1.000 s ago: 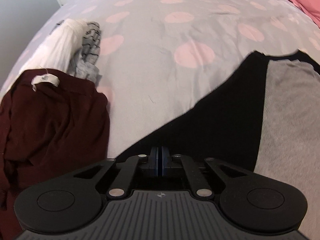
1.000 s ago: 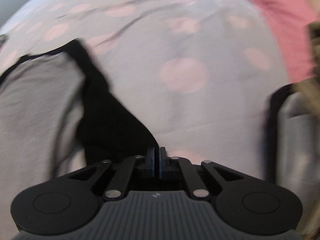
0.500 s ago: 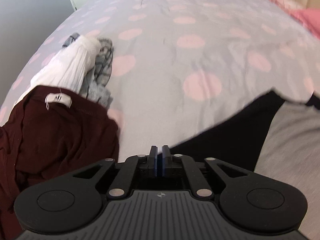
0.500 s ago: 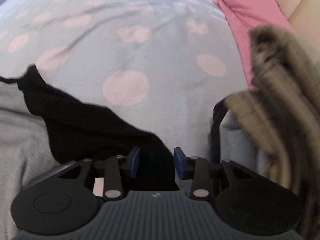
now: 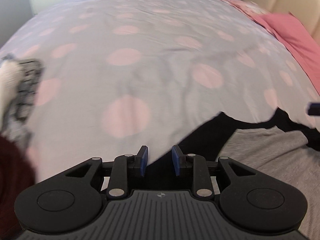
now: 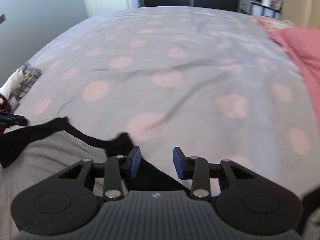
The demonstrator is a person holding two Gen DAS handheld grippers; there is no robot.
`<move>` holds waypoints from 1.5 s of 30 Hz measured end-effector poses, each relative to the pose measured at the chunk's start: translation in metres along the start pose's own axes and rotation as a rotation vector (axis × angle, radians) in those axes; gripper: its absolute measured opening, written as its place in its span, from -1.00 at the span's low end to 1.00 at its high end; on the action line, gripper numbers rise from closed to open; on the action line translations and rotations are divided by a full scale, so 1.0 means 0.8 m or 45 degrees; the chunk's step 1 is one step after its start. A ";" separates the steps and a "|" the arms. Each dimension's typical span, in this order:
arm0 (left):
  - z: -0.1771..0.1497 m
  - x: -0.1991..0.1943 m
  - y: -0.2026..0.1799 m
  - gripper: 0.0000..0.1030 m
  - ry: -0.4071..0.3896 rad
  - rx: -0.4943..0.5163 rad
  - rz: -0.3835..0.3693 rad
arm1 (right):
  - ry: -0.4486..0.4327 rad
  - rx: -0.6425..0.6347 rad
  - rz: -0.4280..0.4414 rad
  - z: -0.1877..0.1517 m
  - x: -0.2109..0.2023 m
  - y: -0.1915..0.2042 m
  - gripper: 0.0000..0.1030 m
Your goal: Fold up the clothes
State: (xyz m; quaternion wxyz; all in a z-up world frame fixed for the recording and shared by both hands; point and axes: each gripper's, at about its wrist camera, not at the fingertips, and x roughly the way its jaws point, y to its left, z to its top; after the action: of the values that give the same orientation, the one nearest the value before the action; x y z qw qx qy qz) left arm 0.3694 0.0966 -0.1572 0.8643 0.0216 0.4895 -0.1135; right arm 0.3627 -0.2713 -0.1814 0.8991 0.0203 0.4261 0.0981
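Grey-and-black top lay spread low and right in the left view on the spotted bed, your left gripper and right gripper both released over its black sleeves, so any regrasp wanted matched, level holds.

A home bedroom: a wide bed under a polka-dot duvet (pink pillow alongside).

Left gripper sits low in the frame centre, its blue-padded fingers spread apart with nothing between them. Right gripper is likewise at bottom centre, its fingers parted wider and empty. Both point forward, level.
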 end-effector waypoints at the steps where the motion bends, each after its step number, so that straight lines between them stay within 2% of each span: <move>1: 0.001 0.008 -0.007 -0.53 0.007 0.022 -0.010 | 0.010 0.011 0.022 0.002 0.011 0.003 -0.24; 4: 0.002 0.026 -0.022 -0.53 0.003 0.081 -0.015 | 0.037 0.036 0.060 0.007 0.043 0.010 -0.24; 7: 0.004 0.030 -0.022 -0.53 -0.056 0.047 -0.061 | 0.061 0.094 0.091 0.006 0.073 0.006 -0.24; 8: 0.004 0.030 -0.020 -0.58 -0.072 0.030 -0.087 | 0.077 0.125 0.115 0.004 0.081 0.004 -0.30; 9: 0.004 0.030 -0.021 -0.82 -0.092 0.032 -0.118 | 0.097 0.150 0.147 0.003 0.088 0.004 -0.45; 10: 0.004 0.030 -0.023 -0.96 -0.109 0.047 -0.128 | 0.111 0.165 0.180 0.002 0.093 0.004 -0.79; 11: 0.004 0.030 -0.026 -0.97 -0.126 0.063 -0.137 | 0.105 0.154 0.199 0.004 0.093 0.006 -0.83; 16: 0.023 0.017 -0.024 -1.00 -0.264 0.019 -0.076 | -0.068 0.107 0.131 0.021 0.076 0.010 -0.88; 19: 0.030 0.018 -0.017 -1.00 -0.260 -0.016 -0.024 | -0.140 0.086 0.096 0.028 0.071 0.017 -0.88; 21: 0.030 0.022 -0.014 -1.00 -0.233 -0.033 -0.004 | -0.107 0.054 0.089 0.028 0.079 0.026 -0.86; 24: 0.027 0.024 -0.014 -1.00 -0.160 -0.024 -0.049 | -0.057 0.024 0.031 0.029 0.083 0.032 -0.60; 25: 0.026 0.023 -0.014 -0.93 -0.137 -0.015 -0.064 | -0.054 0.017 0.018 0.028 0.080 0.031 -0.48; 26: 0.024 0.021 -0.014 -0.81 -0.123 0.000 -0.078 | -0.060 0.014 0.014 0.028 0.074 0.028 -0.45; 28: 0.020 0.021 -0.013 -0.22 -0.082 0.010 -0.128 | -0.075 0.015 0.000 0.026 0.061 0.019 -0.37; 29: 0.016 0.022 -0.015 -0.15 -0.062 0.026 -0.139 | -0.077 0.023 -0.014 0.024 0.056 0.013 -0.31; 30: 0.012 0.023 -0.017 -0.15 -0.042 0.043 -0.149 | -0.074 0.033 -0.033 0.022 0.051 0.007 -0.30; 32: 0.004 0.029 -0.029 -0.27 -0.022 0.099 -0.102 | -0.051 0.054 -0.080 0.017 0.045 -0.003 -0.28; 35: 0.001 0.028 -0.040 -0.98 -0.040 0.125 -0.046 | -0.039 0.052 -0.121 0.009 0.032 -0.016 -0.28; 39: 0.010 0.010 -0.051 -0.99 -0.158 0.171 0.078 | -0.037 0.051 -0.153 0.004 0.004 -0.024 -0.28; 42: 0.015 0.010 -0.050 -0.99 -0.147 0.140 0.134 | -0.023 0.063 -0.149 -0.002 -0.020 -0.026 -0.19; 45: 0.013 0.018 -0.057 -0.93 -0.049 0.148 0.111 | 0.032 0.012 -0.161 -0.015 -0.040 -0.017 -0.05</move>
State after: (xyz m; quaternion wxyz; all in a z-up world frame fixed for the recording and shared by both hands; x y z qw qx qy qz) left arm 0.3750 0.0479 -0.1608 0.8749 0.0907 0.4642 -0.1043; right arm 0.3361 -0.2913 -0.1659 0.8980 -0.0039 0.4383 0.0394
